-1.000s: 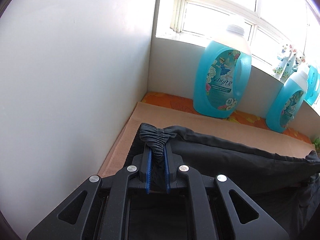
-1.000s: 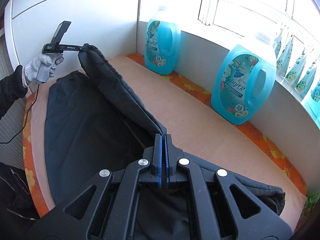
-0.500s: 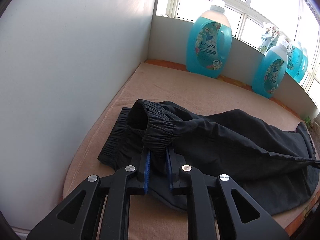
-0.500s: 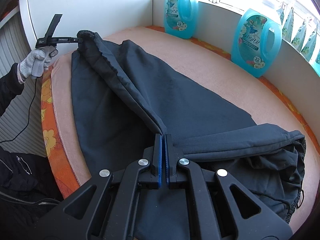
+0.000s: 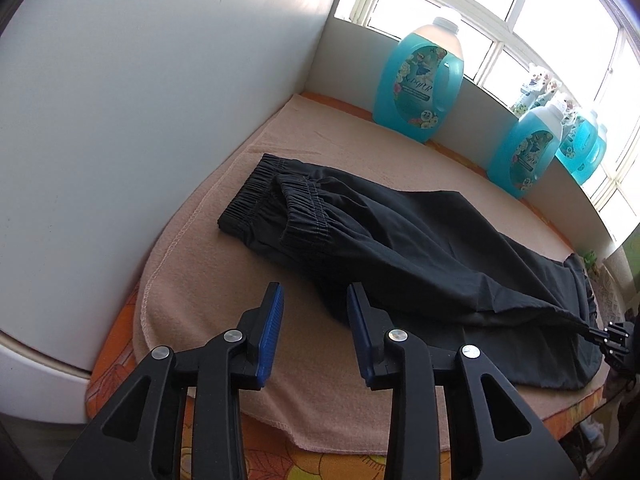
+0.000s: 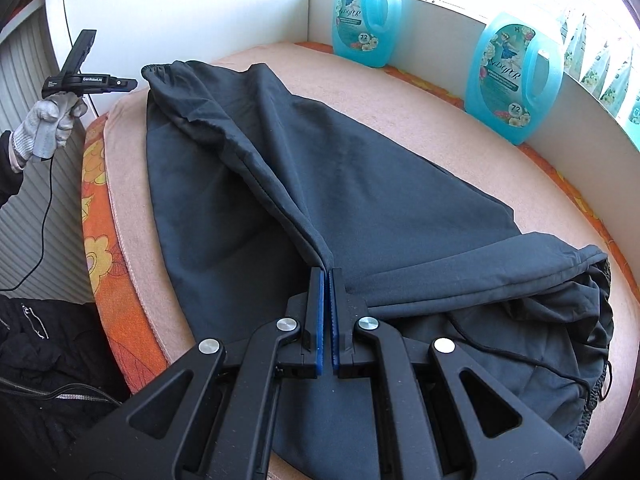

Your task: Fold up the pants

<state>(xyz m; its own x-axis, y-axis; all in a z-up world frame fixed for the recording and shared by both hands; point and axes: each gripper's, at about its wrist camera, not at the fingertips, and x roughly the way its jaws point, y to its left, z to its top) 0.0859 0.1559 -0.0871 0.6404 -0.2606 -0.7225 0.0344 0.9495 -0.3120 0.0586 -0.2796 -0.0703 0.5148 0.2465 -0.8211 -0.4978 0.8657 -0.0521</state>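
On the bench [image 5: 224, 276], under a peach towel [image 5: 420, 160], the pants [image 5: 400, 232] are lying flat, cuffs stacked at the far left end, waist bunching at the right. Left tongs [image 5: 315, 300] have just been opening, standing apart with nothing between them, hovering just off the fabric edge. Right tongs [image 6: 327, 276] are clamping a fold of the pants. Blue bottles [image 6: 366, 20] are standing along the sill wall.

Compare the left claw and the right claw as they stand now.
The left claw is open, its jaws just having parted, with nothing between them; the right claw is shut on a fold of the black pants. The left sits clear of the cloth, the right touches it. Both have blue pads.
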